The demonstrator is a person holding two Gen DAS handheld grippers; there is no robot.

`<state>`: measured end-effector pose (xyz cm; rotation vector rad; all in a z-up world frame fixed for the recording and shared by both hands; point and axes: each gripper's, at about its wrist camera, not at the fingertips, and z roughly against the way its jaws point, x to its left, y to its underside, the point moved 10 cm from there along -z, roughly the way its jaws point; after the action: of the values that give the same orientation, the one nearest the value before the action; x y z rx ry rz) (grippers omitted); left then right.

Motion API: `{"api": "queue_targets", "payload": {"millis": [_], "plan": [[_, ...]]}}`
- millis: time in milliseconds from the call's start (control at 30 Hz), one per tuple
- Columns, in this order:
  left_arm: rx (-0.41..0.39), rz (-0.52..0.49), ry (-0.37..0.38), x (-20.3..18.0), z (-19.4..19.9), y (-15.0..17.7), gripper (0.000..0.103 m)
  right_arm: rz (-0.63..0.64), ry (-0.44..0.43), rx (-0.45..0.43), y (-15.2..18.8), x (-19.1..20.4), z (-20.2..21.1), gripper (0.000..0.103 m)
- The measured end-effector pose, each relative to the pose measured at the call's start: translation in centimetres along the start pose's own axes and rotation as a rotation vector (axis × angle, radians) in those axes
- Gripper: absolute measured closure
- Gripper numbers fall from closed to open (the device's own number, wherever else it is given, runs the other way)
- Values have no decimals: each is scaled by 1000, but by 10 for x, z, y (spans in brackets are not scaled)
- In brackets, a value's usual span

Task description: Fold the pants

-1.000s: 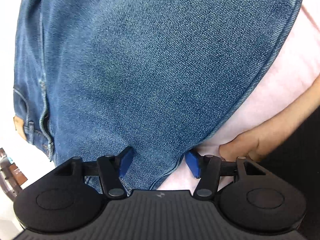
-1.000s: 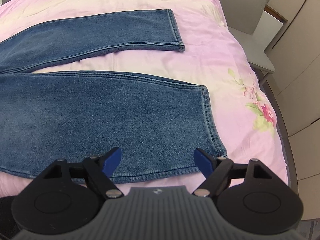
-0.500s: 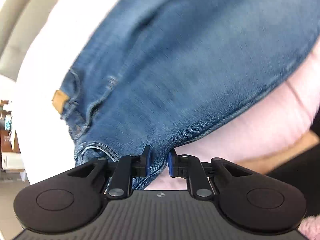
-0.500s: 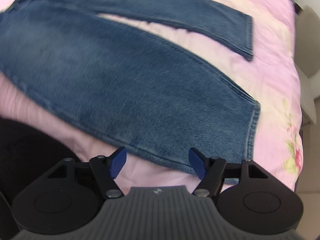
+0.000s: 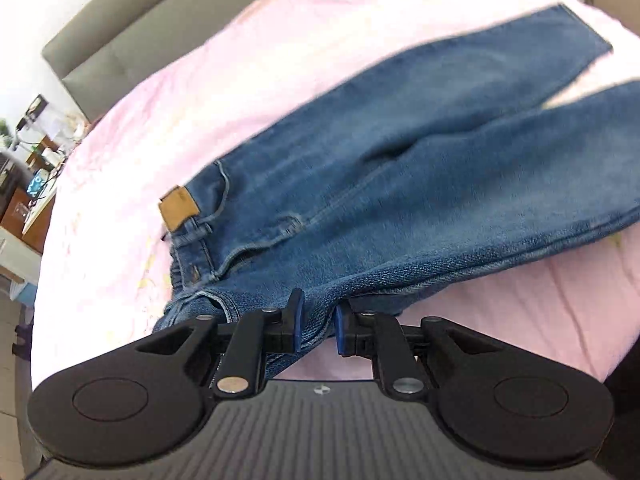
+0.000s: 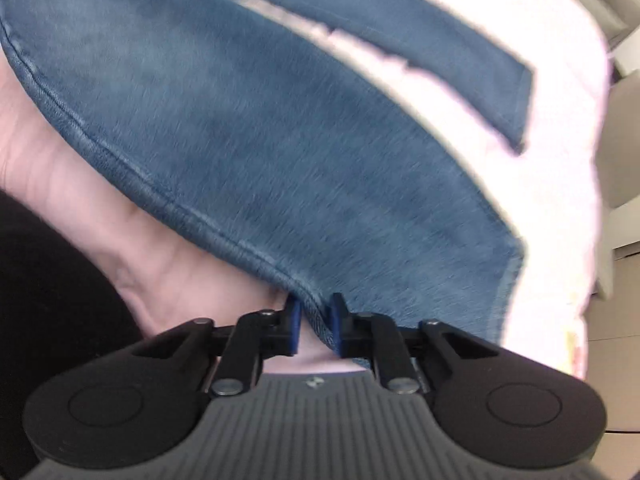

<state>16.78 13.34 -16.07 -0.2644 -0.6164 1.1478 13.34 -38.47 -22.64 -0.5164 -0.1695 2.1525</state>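
Note:
Blue jeans (image 5: pixel 400 184) lie spread on a pink bedsheet (image 5: pixel 240 60), with a tan leather patch (image 5: pixel 179 208) at the waistband. My left gripper (image 5: pixel 318 314) is shut on the near side edge of the jeans close to the waist, and that denim is raised off the sheet. In the right wrist view the near leg (image 6: pixel 280 140) fills the frame and the far leg (image 6: pixel 440 52) lies beyond it. My right gripper (image 6: pixel 314 320) is shut on the near leg's side seam, a short way from the hem (image 6: pixel 508 280).
A grey padded headboard (image 5: pixel 120 40) runs behind the bed. A cluttered desk (image 5: pixel 32 160) stands beyond the bed's left side. Pale furniture (image 6: pixel 624 120) stands past the bed's right edge. A dark shape (image 6: pixel 40 280) fills the lower left of the right wrist view.
Both grippers stood open; each has shut on the jeans' near edge. The left one rose and rolled, lifting the waist side. The right one rolled and dropped closer to the leg.

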Motion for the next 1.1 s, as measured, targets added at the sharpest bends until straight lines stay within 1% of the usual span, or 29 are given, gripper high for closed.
{"api": "queue_targets", "payload": {"millis": [133, 233, 367, 433, 500, 600, 633, 700, 767, 867, 967, 1033, 1100], "plan": [[-37, 33, -20, 9, 9, -17, 86, -39, 94, -93, -28, -26, 44, 100], [-58, 43, -36, 14, 16, -36, 86, -50, 160, -138, -55, -50, 71, 102], [-78, 18, -66, 34, 22, -75, 88, -42, 219, -152, -101, -79, 92, 102], [-80, 10, -77, 44, 19, -97, 88, -41, 237, -148, -128, -92, 94, 102], [-72, -7, -88, 53, 7, -120, 88, -45, 242, -133, -154, -108, 86, 102], [-38, -27, -113, 67, -35, -148, 88, -52, 234, -101, -199, -133, 56, 102], [-26, -34, -124, 69, -50, -155, 88, -54, 230, -91, -222, -146, 38, 102], [3, -43, -132, 73, -81, -166, 88, -44, 239, -76, -248, -155, 9, 102], [30, -46, -139, 76, -113, -172, 88, -24, 247, -59, -266, -159, -20, 102], [75, -39, -127, 76, -157, -174, 88, -5, 247, -25, -291, -159, -67, 102], [128, -34, -106, 73, -198, -167, 88, 8, 242, 13, -311, -158, -114, 102], [154, -17, -86, 73, -219, -159, 88, 26, 249, 40, -321, -157, -140, 102], [174, 4, -62, 72, -234, -150, 88, 24, 243, 69, -323, -157, -163, 102]]}}
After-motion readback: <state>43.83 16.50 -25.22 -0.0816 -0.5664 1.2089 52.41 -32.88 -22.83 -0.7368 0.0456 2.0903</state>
